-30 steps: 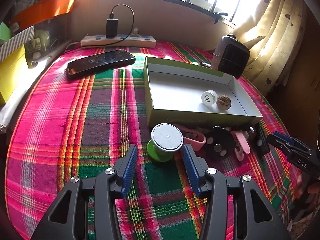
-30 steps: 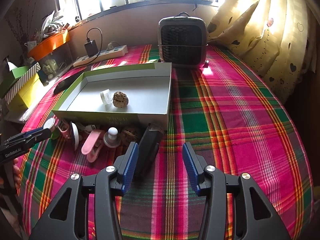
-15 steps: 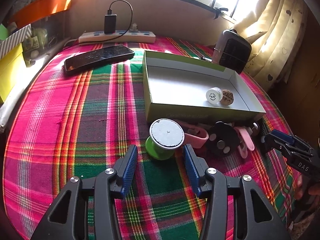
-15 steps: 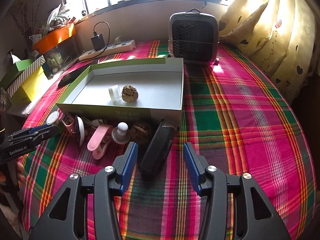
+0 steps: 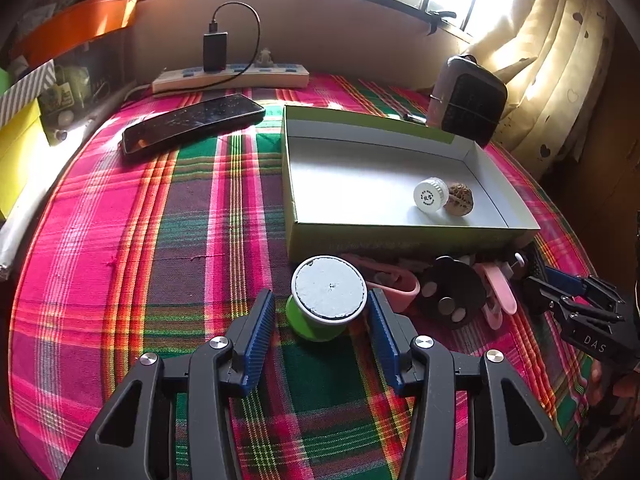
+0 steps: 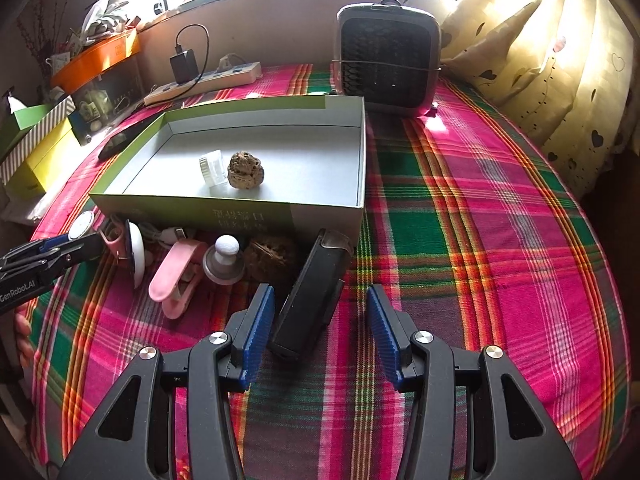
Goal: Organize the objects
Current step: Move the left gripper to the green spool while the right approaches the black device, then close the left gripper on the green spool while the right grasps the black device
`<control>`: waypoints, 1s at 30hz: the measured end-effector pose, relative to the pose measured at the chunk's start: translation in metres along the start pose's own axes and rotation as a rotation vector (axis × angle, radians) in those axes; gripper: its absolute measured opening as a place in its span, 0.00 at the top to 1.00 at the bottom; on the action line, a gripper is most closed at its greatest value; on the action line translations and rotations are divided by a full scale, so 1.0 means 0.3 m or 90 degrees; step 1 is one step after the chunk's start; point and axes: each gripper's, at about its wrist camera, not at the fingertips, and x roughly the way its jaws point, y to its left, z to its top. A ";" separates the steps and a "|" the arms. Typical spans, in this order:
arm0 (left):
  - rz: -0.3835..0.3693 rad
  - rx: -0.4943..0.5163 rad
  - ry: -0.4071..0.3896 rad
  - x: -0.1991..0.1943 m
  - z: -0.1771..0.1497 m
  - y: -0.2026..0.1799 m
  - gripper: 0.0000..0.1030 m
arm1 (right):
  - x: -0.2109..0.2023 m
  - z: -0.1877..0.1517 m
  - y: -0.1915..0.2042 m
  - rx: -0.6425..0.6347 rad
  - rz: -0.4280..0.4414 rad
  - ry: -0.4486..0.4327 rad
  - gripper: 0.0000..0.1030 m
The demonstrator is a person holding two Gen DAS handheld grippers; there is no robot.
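Observation:
A green spool [image 5: 327, 300] with a pale grey top stands on the plaid cloth, just inside the tips of my open left gripper [image 5: 322, 318]. Its right pad is almost at the rim and a gap shows on the left. A long black case [image 6: 310, 300] lies between the fingers of my open right gripper [image 6: 320, 320], close to the left pad and well clear of the right one. Behind them stands a green box [image 5: 400, 236] holding a white-capped vial [image 5: 431, 196] and a walnut [image 5: 460, 199].
In front of the box lie a pink clip [image 6: 176, 276], a grey knob [image 6: 224, 264], a second walnut [image 6: 270, 258] and a black disc [image 5: 450, 294]. A phone [image 5: 192, 126] and power strip [image 5: 232, 76] lie at the back left. A heater [image 6: 388, 64] stands behind the box.
Both grippers have shifted only slightly. The black case now lies further in between the right fingers. The spool stays at the left fingertips.

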 end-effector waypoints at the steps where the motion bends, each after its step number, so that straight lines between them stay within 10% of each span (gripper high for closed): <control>1: 0.003 -0.004 -0.001 0.001 0.003 0.003 0.55 | 0.002 0.000 -0.004 0.002 -0.003 0.001 0.53; 30: 0.044 -0.058 -0.015 0.016 0.039 0.061 0.66 | 0.001 0.009 -0.038 0.018 -0.025 -0.007 0.64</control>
